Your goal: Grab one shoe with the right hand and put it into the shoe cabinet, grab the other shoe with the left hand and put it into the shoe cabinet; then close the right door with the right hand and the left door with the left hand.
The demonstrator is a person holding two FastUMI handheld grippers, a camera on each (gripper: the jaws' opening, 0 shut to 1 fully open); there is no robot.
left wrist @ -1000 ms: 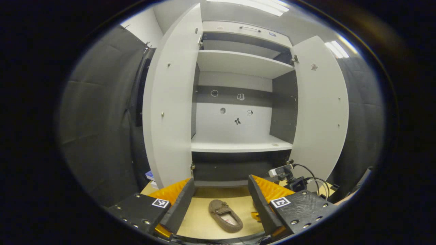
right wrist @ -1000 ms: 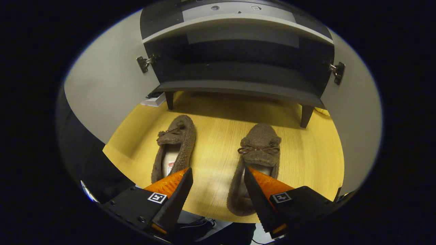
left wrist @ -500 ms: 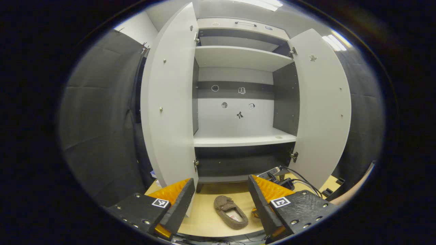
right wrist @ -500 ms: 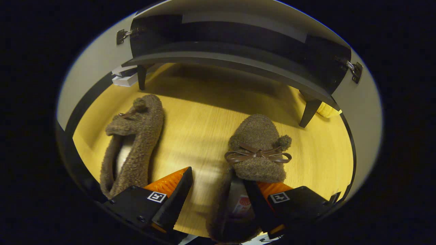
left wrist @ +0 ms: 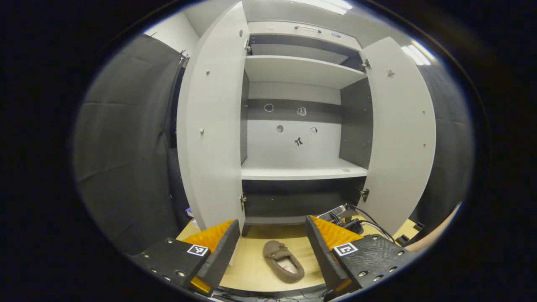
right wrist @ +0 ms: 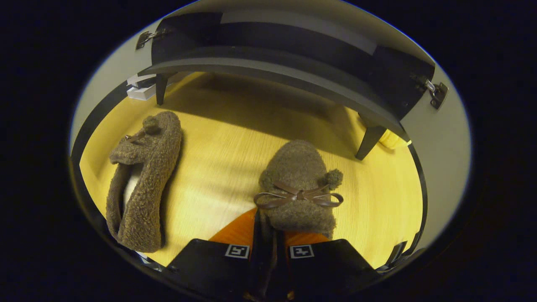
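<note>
Low at frame bottom in the right gripper view, my right gripper (right wrist: 268, 247) is clamped on the side wall of the right shoe (right wrist: 300, 188), on the wooden floor (right wrist: 218, 138). Left shoe (right wrist: 142, 176) lies at left. My left gripper (left wrist: 272, 243) hangs spread wide before the shoe cabinet (left wrist: 300, 167), both doors open.

Two shoes (right wrist: 142, 167) (right wrist: 300, 188); two cabinet doors (left wrist: 212, 138) (left wrist: 400, 138); perhaps three shelves (left wrist: 300, 172).

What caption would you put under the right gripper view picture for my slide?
Right gripper pinching the side of a fuzzy brown shoe with a bow, its twin beside it on the wooden floor.
</note>
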